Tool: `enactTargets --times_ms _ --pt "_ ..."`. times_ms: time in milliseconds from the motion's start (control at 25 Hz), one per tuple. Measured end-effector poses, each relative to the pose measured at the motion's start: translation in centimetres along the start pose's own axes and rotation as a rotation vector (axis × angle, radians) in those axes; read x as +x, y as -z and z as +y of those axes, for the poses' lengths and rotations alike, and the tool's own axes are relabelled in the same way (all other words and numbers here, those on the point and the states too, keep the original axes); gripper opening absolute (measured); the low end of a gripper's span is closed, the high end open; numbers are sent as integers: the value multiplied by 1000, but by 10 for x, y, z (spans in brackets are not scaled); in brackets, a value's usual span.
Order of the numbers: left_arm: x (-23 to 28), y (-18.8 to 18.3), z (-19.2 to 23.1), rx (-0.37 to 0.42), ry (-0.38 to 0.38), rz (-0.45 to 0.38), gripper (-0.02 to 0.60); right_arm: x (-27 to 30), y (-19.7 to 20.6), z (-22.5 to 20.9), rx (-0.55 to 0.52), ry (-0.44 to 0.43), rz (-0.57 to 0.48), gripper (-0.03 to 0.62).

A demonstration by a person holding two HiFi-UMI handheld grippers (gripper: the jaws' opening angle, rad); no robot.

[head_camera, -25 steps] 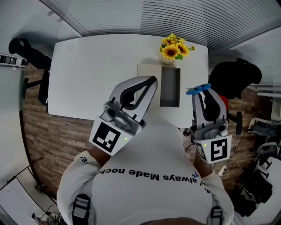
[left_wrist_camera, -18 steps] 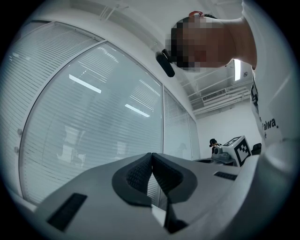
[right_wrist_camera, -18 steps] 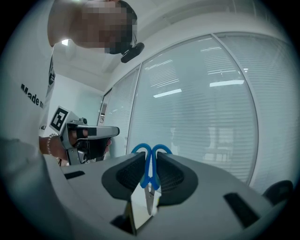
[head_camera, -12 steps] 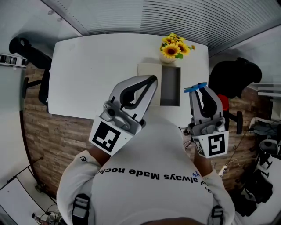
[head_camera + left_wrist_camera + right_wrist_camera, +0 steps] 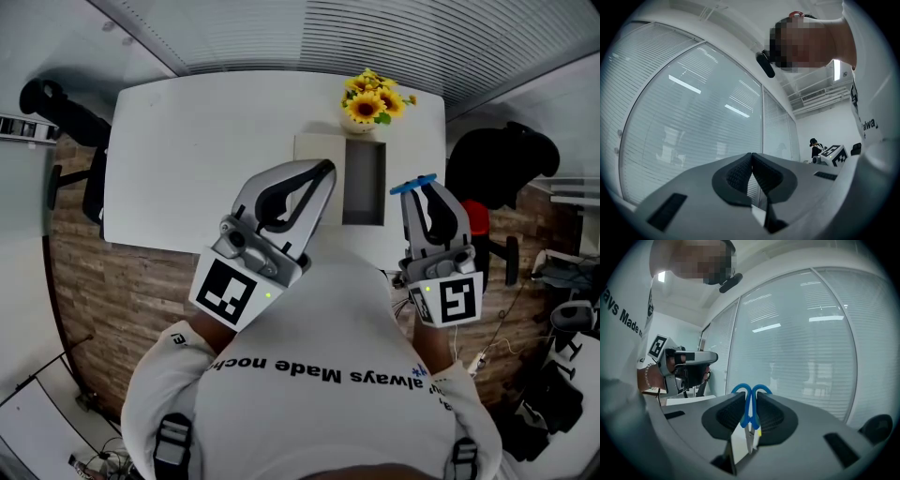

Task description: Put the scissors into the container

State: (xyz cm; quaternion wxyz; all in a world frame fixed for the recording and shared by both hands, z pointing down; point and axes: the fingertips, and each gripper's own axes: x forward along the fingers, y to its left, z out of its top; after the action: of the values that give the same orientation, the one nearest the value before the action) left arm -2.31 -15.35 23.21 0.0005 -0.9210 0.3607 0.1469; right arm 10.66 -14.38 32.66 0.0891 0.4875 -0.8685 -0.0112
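While the person's white shirt fills the six o'clock half of the head view, a black chair stands off the left end of the white table, at ten o'clock from centre. The left gripper reaches up from seven o'clock, its marker cube low and its tips aimed toward one o'clock. The tips show over the near edge of a pale board on the table. In the left gripper view, the left gripper has its dark pads pressed together along one seam and points at a glass wall with blinds.

Against the board's right side lies the long grey container, just past centre toward twelve o'clock. A bunch of sunflowers stands at its far end.

At three o'clock of the container, just beside its right wall and outside it, the right gripper holds the scissors. In the right gripper view, the right gripper has its jaws drawn narrow and clamped on the scissors. The blue handle loops stick out past the tips and the blades point back toward the gripper's body. A second black chair stands off the table's right end at two o'clock.
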Motion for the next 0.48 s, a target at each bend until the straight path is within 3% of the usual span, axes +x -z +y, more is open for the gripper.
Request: enactTargets --times_ms 480 --pt "-1 1 1 -4 -5 4 20 5 22 -2 5 8 42 84"
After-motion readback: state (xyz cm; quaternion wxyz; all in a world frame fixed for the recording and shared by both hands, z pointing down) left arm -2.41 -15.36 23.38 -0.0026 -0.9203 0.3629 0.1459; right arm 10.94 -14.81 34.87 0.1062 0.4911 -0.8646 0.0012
